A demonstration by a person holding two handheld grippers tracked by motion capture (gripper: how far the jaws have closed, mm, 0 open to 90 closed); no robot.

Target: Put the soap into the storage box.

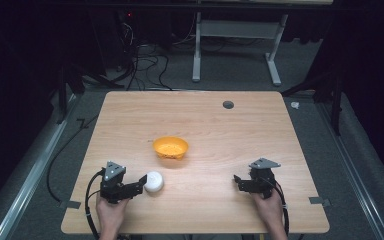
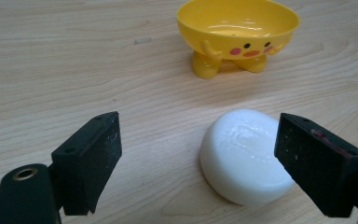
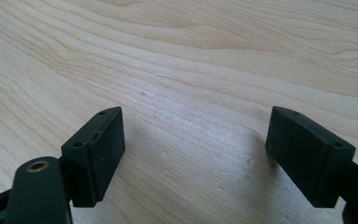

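On the table, the left gripper stands spread around the white soap, ready to pinch it for the nearby yellow bowl, while the right gripper idles, also spread.

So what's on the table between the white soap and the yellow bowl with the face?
Nothing: in the left gripper view, bare wooden table lies between the white soap bar and the yellow chick-faced bowl.

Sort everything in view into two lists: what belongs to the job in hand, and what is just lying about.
In the job:
- white round block, between the open left tongs
- yellow bowl, just beyond it

Lying about:
- right tongs, open over bare table
- dark round spot near the table's far edge
- cables on the floor
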